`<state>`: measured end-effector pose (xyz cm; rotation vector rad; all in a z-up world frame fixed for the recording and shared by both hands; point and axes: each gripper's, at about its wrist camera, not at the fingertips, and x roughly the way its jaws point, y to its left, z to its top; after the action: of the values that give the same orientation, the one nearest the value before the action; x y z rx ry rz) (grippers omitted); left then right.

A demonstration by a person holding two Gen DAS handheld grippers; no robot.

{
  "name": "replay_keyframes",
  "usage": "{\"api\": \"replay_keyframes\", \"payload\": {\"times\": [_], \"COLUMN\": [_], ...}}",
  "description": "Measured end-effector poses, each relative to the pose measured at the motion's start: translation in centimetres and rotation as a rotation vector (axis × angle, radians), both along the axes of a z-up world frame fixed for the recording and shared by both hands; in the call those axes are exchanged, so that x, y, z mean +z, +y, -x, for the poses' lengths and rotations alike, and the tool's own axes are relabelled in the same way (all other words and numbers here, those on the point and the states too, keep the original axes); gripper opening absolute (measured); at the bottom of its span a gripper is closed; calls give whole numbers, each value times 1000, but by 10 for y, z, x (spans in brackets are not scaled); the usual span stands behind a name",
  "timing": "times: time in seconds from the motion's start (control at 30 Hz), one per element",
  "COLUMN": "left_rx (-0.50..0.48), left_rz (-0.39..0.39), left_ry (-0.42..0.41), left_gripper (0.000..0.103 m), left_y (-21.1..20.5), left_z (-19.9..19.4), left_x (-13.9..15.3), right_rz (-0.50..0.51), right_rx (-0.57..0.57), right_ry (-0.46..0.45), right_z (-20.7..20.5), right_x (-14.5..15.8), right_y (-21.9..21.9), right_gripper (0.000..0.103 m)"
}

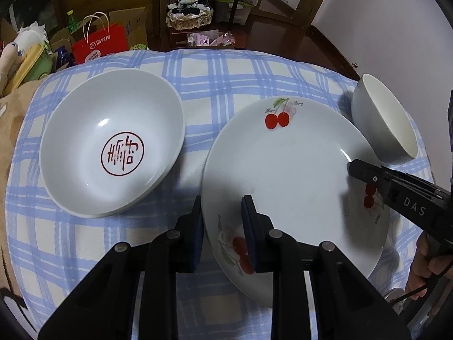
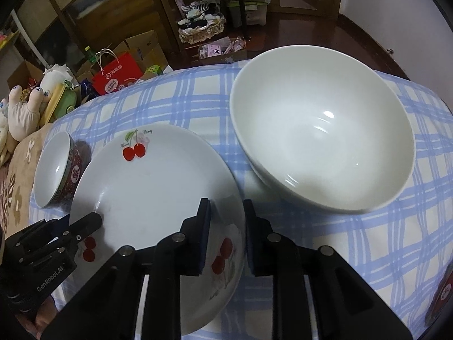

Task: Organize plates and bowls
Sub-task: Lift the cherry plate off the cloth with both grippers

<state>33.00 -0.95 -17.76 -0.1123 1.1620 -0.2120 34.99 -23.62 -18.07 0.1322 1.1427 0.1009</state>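
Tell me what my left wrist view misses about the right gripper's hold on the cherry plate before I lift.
Observer: In the right wrist view, the right gripper straddles the rim of the cherry plate, one finger over the inside and one outside. It looks clamped.
Operator: Report on the white bowl. I only see part of it at my frame's edge.
Observer: The white bowl shows whole here. It stands upright on the checked cloth, and it is empty.
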Motion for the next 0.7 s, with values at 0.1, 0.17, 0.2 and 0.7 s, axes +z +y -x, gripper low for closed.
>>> {"api": "replay_keyframes", "payload": {"times": [0.1, 0.17, 0.2, 0.7], "left_rx": [1, -1, -1, -28], "left_rz": [7, 4, 5, 14], "left_ry": [1, -1, -3, 5], "left_gripper": [24, 24, 23, 22], "left_y": [1, 1, 1, 3], "left_z": [1, 1, 1, 4], "left_x": [0, 0, 1, 6], "right_rz": [0, 2, -2, -68], "right_rx": [-3, -7, -9, -25], "right_ry": [0, -2, -2, -9], "right_z": [0, 1, 1, 22], "right_x": [0, 0, 0, 5], "right_y": [-1, -1, -1, -12], "right_gripper": [23, 23, 24, 19]}}
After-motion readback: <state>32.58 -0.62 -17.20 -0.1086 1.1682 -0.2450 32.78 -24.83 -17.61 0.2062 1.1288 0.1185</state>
